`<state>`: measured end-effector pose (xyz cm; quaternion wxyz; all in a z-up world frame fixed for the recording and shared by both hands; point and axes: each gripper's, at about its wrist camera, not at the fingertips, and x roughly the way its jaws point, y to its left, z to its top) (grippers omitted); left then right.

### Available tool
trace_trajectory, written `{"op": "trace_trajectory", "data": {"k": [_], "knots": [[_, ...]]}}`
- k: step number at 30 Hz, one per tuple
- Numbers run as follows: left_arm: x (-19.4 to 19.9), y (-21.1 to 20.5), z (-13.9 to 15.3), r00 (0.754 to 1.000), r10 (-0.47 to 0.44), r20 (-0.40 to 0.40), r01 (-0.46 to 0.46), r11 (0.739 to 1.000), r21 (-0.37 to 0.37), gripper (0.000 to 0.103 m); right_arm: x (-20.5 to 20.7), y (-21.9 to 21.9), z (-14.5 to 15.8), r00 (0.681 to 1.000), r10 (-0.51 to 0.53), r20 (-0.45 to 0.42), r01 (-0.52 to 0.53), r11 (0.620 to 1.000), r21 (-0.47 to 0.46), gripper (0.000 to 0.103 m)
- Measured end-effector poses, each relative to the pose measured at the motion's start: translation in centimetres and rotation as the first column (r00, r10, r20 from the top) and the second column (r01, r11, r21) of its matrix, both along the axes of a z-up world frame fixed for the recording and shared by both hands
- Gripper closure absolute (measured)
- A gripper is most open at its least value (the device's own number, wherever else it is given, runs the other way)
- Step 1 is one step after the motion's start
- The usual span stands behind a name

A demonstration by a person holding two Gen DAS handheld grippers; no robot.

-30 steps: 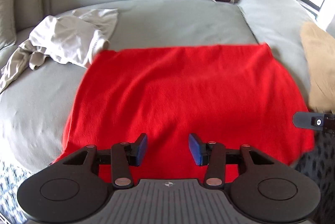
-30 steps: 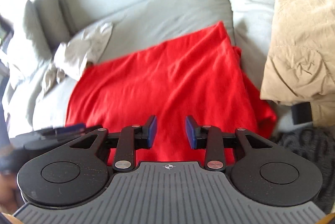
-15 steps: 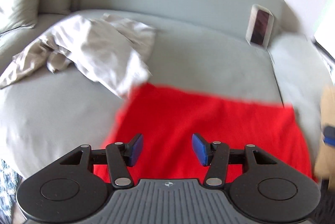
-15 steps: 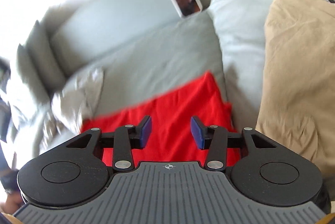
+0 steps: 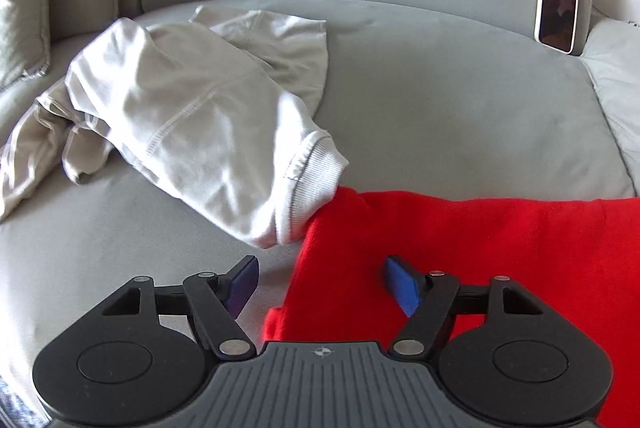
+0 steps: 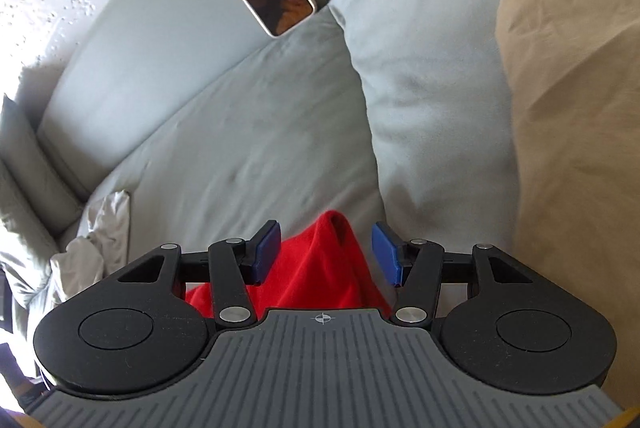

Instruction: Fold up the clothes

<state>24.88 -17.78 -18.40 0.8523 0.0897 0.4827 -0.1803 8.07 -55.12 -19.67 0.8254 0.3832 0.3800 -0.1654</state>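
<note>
A red cloth (image 5: pixel 500 252) lies flat on the grey couch seat (image 5: pixel 460 108), filling the lower right of the left wrist view. My left gripper (image 5: pixel 320 284) is open over its far left corner, one finger above the bare seat, the other above the red fabric. In the right wrist view the cloth's far right corner (image 6: pixel 320 260) rises in a small peak between the fingers of my open right gripper (image 6: pixel 325 254). Neither gripper holds anything.
A crumpled off-white garment (image 5: pixel 192 108) lies left of the red cloth, its cuff touching the cloth's corner. A phone (image 5: pixel 557 6) leans on the couch back. A grey cushion (image 6: pixel 424 68) and a tan cloth (image 6: pixel 572 108) sit at the right.
Both grippers have moved forward over the red cloth, from its near edge to its far corners, and their jaws have spread wider. The cloth itself has stayed flat.
</note>
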Motion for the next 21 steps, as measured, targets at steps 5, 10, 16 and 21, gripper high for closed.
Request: {"op": "trace_trajectory", "data": {"k": [5, 10, 16, 21], "knots": [[1.4, -0.4, -0.1, 1.0, 0.005, 0.003, -0.005, 0.998, -0.055, 0.063, 1.5, 0.8, -1.8, 0.996, 0.075, -0.044, -0.075, 0.997, -0.01, 0.096], [1.2, 0.0, 1.5, 0.994, 0.086, 0.063, -0.078, 0.99, -0.121, 0.099, 0.4, 1.5, 0.0, 1.0, 0.019, 0.016, -0.017, 0.989, -0.146, 0.098], [1.7, -0.8, -0.6, 0.993, 0.108, 0.046, -0.105, 0.992, -0.064, 0.094, 2.4, 0.8, -1.1, 0.996, 0.043, -0.072, -0.055, 0.984, -0.172, 0.098], [0.4, -1.1, 0.7, 0.992, 0.095, 0.086, -0.097, 0.995, 0.018, 0.066, 2.6, 1.2, -1.2, 0.991, 0.038, -0.129, -0.06, 0.984, -0.167, 0.06]]}}
